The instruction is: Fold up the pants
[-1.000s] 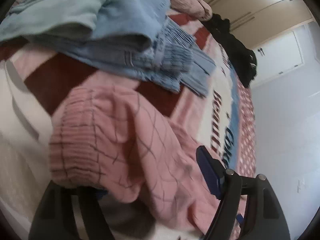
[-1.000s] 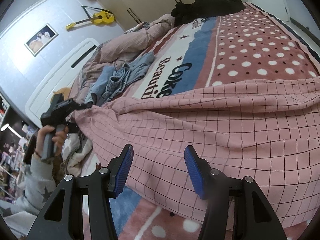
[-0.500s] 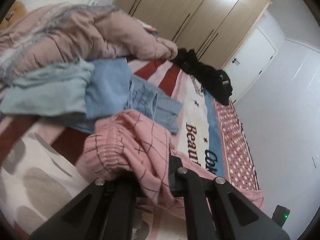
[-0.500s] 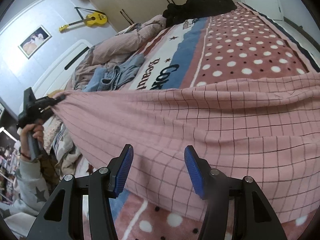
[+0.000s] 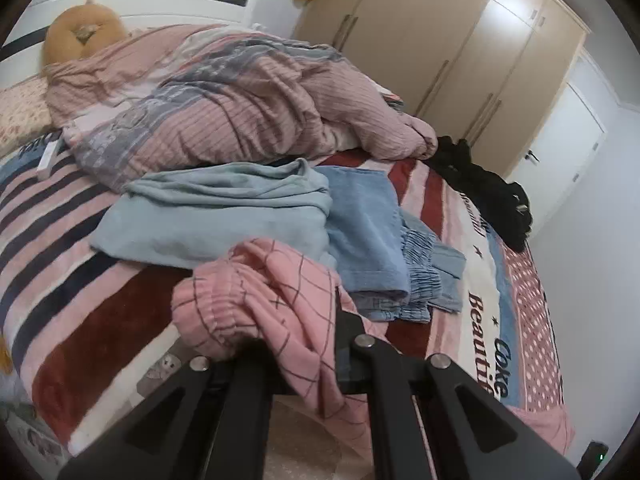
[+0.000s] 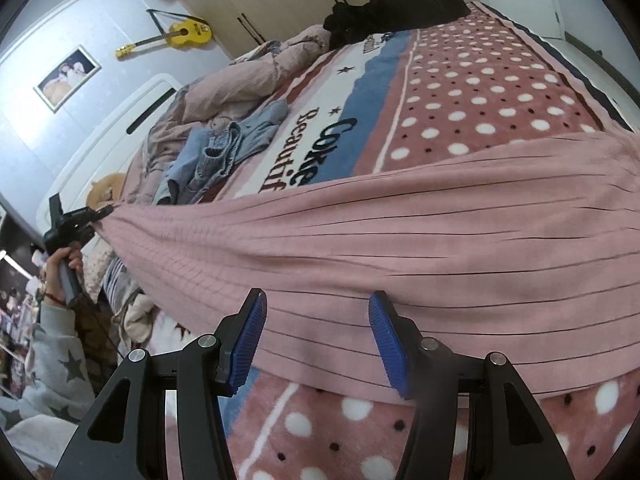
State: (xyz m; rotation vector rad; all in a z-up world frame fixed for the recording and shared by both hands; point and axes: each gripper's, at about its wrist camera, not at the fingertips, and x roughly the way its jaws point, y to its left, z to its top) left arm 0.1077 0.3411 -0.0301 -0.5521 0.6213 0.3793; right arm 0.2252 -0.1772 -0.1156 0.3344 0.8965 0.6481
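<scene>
Pink checked pants point(image 6: 360, 248) stretched taut, long axis left-right across bed point(image 6: 480, 80). Left gripper point(image 5: 304, 344) clenched on waistband; right gripper point(image 6: 316, 336) released, empty. Far end cut off.

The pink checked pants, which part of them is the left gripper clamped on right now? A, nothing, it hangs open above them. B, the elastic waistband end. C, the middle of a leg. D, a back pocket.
B: in the left wrist view the left gripper is shut on the pink checked pants right at the gathered, ribbed waistband end, and the right wrist view shows the cloth pulled taut from that corner.
</scene>
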